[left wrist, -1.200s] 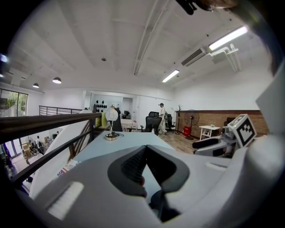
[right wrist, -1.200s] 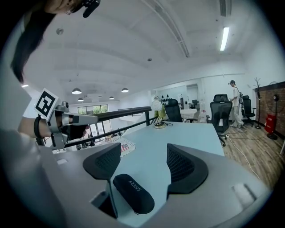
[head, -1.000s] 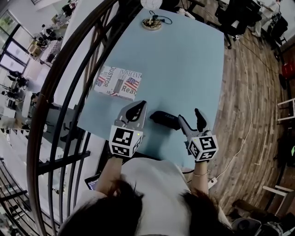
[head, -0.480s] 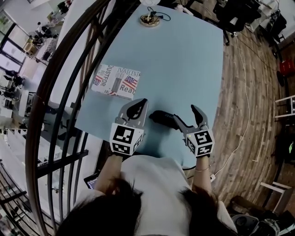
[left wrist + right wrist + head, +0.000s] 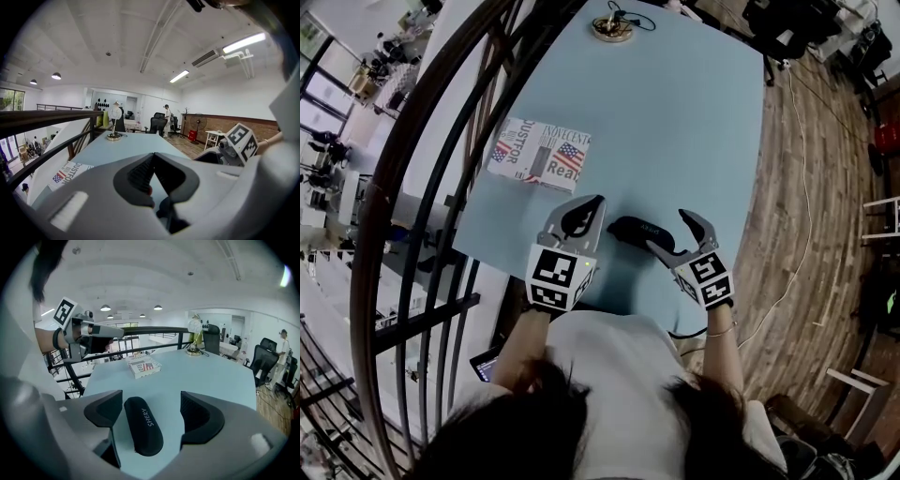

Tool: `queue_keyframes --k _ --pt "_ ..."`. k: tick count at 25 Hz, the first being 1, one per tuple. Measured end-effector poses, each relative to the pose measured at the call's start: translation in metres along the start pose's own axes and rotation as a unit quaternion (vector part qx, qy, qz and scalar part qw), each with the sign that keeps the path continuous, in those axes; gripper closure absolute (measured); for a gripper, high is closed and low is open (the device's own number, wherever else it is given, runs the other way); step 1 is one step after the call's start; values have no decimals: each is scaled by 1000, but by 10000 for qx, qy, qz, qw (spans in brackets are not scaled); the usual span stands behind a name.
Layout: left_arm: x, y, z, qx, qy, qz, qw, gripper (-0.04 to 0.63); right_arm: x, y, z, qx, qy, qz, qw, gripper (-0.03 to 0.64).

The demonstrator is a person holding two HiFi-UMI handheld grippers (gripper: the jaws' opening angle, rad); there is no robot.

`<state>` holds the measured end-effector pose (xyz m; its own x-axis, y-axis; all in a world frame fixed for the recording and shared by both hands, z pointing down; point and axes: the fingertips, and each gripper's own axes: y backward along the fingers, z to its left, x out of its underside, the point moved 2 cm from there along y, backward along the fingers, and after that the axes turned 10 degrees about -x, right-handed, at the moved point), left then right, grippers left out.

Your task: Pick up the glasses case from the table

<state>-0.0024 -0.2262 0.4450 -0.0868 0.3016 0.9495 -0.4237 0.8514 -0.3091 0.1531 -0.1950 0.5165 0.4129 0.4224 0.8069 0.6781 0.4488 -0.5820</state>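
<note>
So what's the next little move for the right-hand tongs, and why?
Probably a small shift of the right tongs sideways and down, to centre them over the glasses case before closing. Their jaws are opening, and the case lies between them on the blue table, untouched and nearer one pad than the other. Centring it first should give a more even grip.

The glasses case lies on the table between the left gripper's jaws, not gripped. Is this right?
Wrong gripper: the glasses case lies on the table between the opening jaws of the right gripper, not gripped. The right gripper view shows it.
</note>
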Motion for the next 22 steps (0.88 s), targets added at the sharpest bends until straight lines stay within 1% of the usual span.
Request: queue_keyframes --k 6,10,16,22 --pt "3 0 0 -20 22 28 10000 538 20 -19 8 -323 238 497 9980 249" --pt "6 0 -1 -51 49 49 10000 538 33 -33 14 -564 414 810 9943 241" --pt "14 3 0 -140 170 113 9997 538 56 -53 18 -901 679 1347 9844 235" --pt "19 4 3 -261 274 159 9992 538 85 -69 21 -1198 774 1811 9731 234"
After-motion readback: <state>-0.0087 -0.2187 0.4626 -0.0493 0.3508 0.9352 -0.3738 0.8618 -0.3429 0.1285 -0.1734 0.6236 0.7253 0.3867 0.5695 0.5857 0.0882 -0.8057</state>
